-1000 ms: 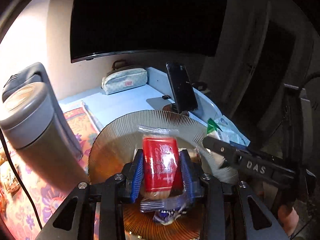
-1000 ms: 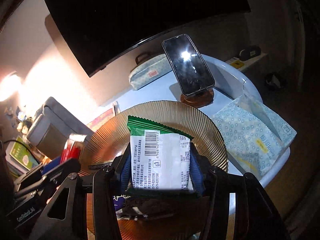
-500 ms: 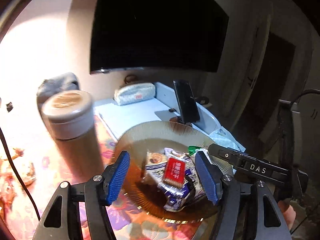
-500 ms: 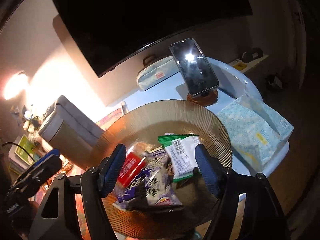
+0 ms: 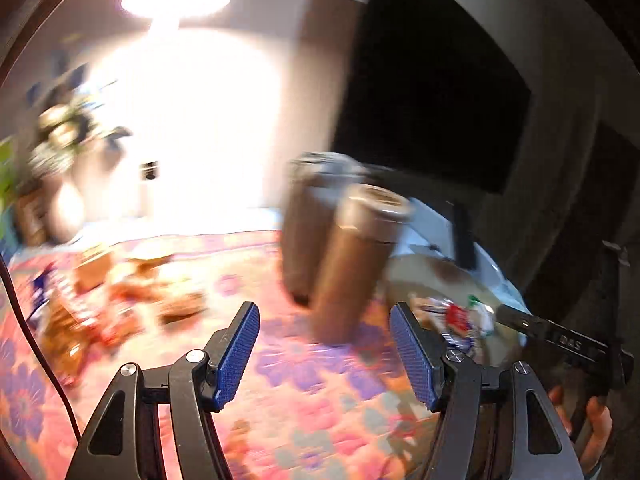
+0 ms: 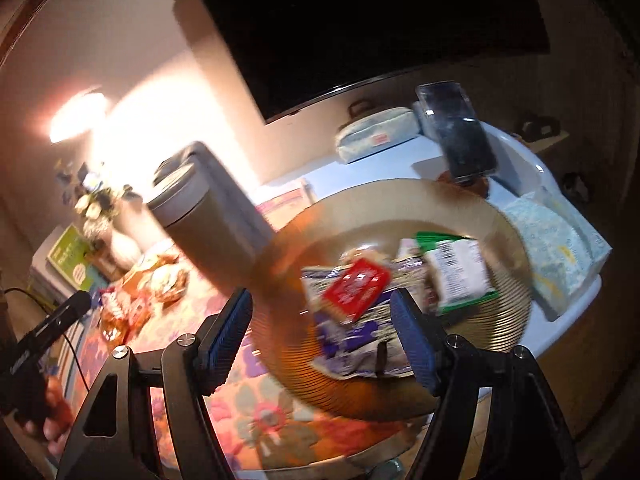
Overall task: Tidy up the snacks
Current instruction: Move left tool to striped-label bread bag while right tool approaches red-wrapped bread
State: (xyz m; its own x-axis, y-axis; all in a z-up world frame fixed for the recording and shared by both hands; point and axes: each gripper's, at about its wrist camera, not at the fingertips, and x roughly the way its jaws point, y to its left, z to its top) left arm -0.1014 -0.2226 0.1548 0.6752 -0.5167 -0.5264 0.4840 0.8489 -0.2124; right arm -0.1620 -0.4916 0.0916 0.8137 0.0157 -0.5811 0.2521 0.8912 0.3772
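Note:
An amber ribbed glass plate [image 6: 400,208] holds a heap of snack packets: a red one [image 6: 356,288], a green-and-white one [image 6: 460,276] and purple ones [image 6: 352,336]. My right gripper [image 6: 324,332] is open and empty, just above the plate's near side. My left gripper [image 5: 324,352] is open and empty over the floral cloth [image 5: 304,400], left of the plate [image 5: 420,276]. More loose snacks [image 5: 120,300] lie blurred on the cloth at the left; they also show in the right wrist view [image 6: 140,296].
A brown lidded flask [image 5: 356,264] stands between the plate and the loose snacks. A phone on a stand [image 6: 460,140], a pencil case [image 6: 376,138] and a tissue pack [image 6: 556,248] sit on the white table behind and right of the plate. A dark screen [image 6: 380,20] hangs behind.
Both grippers dropped their packets, red and green-white, onto the plate, opened and pulled back. The left gripper has swung left towards the loose snacks; both views are motion-blurred.

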